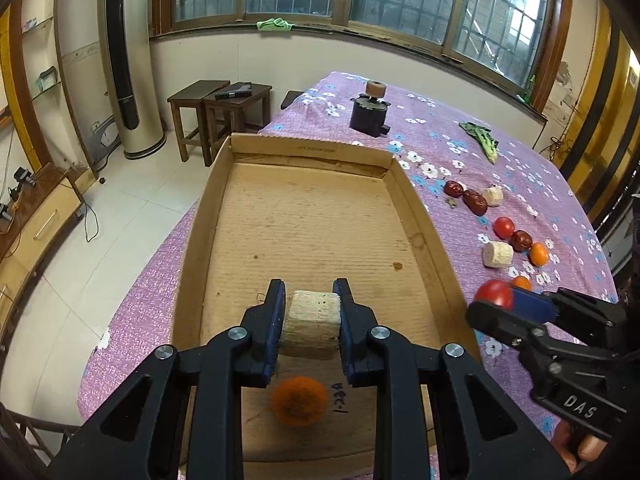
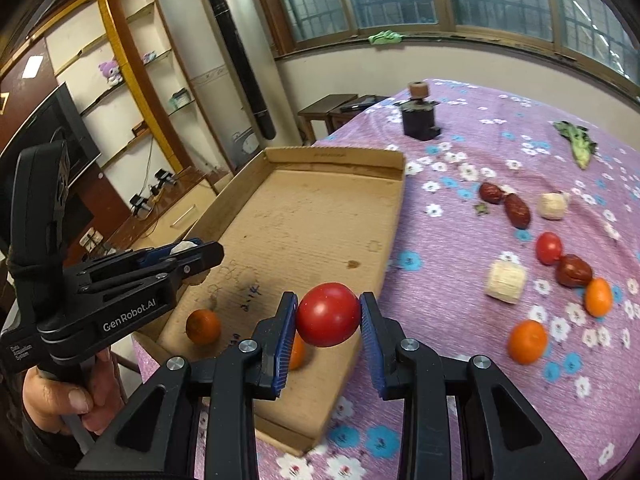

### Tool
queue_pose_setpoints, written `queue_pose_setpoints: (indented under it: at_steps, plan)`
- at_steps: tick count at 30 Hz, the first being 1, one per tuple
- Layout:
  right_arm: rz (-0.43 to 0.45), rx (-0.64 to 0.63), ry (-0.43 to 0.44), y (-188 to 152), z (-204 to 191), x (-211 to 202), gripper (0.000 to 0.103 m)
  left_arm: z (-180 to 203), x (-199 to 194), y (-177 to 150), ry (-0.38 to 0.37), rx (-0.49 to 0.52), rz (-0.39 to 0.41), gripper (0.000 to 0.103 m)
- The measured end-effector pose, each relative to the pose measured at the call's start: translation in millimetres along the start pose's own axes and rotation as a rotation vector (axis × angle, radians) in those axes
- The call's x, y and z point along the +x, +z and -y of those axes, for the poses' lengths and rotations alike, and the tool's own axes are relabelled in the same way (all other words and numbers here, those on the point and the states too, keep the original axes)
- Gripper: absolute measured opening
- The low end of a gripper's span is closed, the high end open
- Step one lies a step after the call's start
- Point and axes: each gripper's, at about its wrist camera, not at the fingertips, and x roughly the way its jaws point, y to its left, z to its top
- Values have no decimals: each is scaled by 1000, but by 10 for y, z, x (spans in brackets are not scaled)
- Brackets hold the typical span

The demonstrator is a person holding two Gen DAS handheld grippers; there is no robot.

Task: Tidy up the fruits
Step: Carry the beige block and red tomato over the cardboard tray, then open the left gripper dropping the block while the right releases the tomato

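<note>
**Fruit gripped in both tools above the cardboard tray**

Left wrist view: the left tool [image 1: 311, 312] is clenched on a pale corn-cob chunk [image 1: 311, 326], held above the cardboard tray [image 1: 412, 200]. Below it an orange fruit [image 1: 298, 400] lies on the tray floor, blurred and partly hidden by the tool's fingers. The right tool [image 1: 504, 300] enters from the right edge, cut off by the frame, with a red tomato [image 1: 494, 294] at its tip that hides part of one orange. On the purple flowered counter [image 1: 460, 128] I count three dark red dates, two more corn chunks, one loose tomato and two oranges — plus a green leafy vegetable [image 1: 482, 138].

Right wrist view: the right tool [image 2: 328, 316] is clamped on the tomato [image 2: 328, 314], over the tray's near right corner [image 2: 320, 420]. Two oranges sit in the tray — one [image 2: 203, 326] in plain view, the other [image 2: 298, 354] mostly hidden behind the left finger. The left tool [image 2: 180, 254] shows from the side; only a white sliver of its load peeks out. Counter count here: three dates, two corn chunks, one tomato, two oranges.
</note>
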Motion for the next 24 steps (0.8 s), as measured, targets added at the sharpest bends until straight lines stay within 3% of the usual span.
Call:
queue_pose_setpoints:
  at_steps: [13, 22, 24]
  plan:
    - [-123, -51, 2, 26, -134, 676, 32, -14, 315, -56, 26, 19, -74, 22]
    - [-136, -97, -7, 0, -197, 769, 33, -32, 410, -132, 38, 2, -100, 23]
    - [-133, -102, -10, 1, -200, 764, 33, -53, 401, -127, 39, -13, -103, 30]
